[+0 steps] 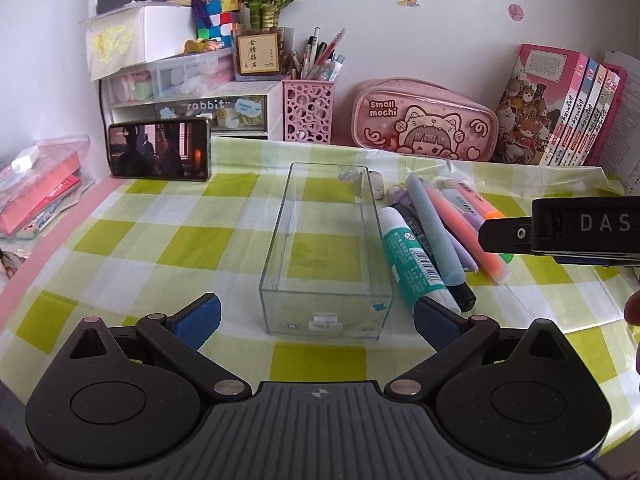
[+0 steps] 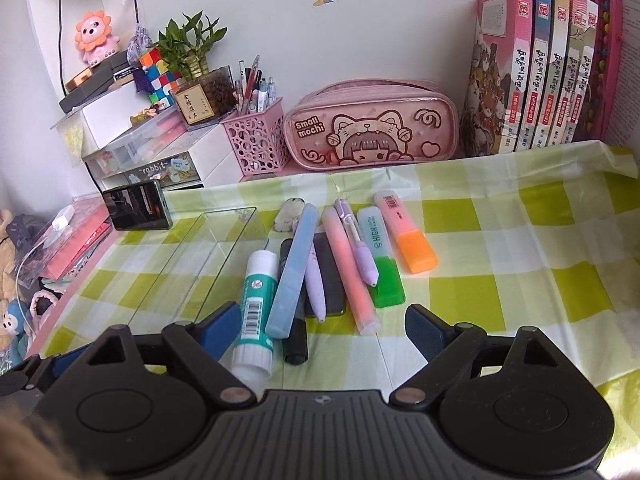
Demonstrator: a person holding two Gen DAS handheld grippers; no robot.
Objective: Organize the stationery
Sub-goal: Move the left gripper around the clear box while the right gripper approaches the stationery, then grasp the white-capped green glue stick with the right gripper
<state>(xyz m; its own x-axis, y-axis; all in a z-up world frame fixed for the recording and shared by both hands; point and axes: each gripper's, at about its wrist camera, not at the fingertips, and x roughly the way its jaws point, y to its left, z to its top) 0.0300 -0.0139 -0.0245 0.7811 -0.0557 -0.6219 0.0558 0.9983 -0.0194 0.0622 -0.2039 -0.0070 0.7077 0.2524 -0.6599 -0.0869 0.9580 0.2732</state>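
Observation:
An empty clear plastic box [image 1: 324, 252] stands lengthwise on the green checked tablecloth [image 1: 160, 248]. My left gripper [image 1: 318, 316] is open, its blue pads either side of the box's near end without touching it. To the right of the box [image 2: 208, 256] lie a glue stick [image 2: 256, 304], a blue pen [image 2: 294, 272], a black marker [image 2: 294, 340], a pink pen [image 2: 350, 276], a purple pen [image 2: 360, 248], a green highlighter [image 2: 380, 268] and an orange highlighter [image 2: 408, 236]. My right gripper [image 2: 322, 322] is open just short of the pens' near ends, gripping nothing.
A pink pencil case [image 2: 372, 128], a pink pen holder [image 2: 256, 140], a row of books [image 2: 540, 72], small drawers [image 1: 224, 108] and a phone [image 1: 160, 148] line the back. The right gripper's black housing [image 1: 580, 232] hangs over the right side of the pens.

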